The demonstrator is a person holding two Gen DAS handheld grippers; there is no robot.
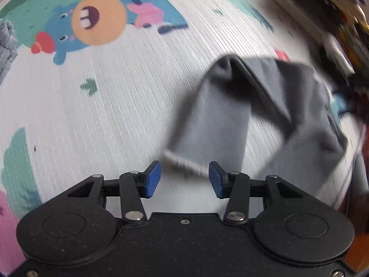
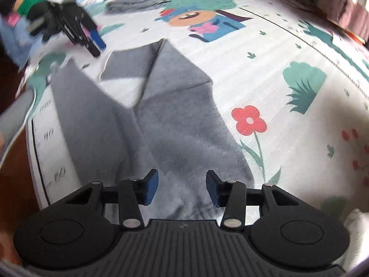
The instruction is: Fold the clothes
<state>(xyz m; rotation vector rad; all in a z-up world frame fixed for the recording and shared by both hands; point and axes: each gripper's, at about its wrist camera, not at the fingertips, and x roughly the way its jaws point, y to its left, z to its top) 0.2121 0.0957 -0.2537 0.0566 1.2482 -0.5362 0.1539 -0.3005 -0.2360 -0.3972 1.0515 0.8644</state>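
Observation:
A grey garment [image 2: 166, 120] lies partly folded on the cartoon-print play mat [image 2: 288, 53]. My right gripper [image 2: 182, 188] is open just above its near end, empty. In the left wrist view the same garment [image 1: 265, 106] lies ahead and to the right, with a white hem edge [image 1: 184, 161] near the fingertips. My left gripper [image 1: 184, 179] is open and empty over the mat [image 1: 103, 106]. The left gripper also shows in the right wrist view [image 2: 92, 39], at the far left, above the mat.
A stack of folded grey clothes [image 2: 138, 0] lies at the far end of the mat; part of it shows in the left wrist view [image 1: 7, 46]. Dark clutter [image 1: 341, 23] borders the mat. Brown floor [image 2: 13, 173] lies beyond the mat's left edge.

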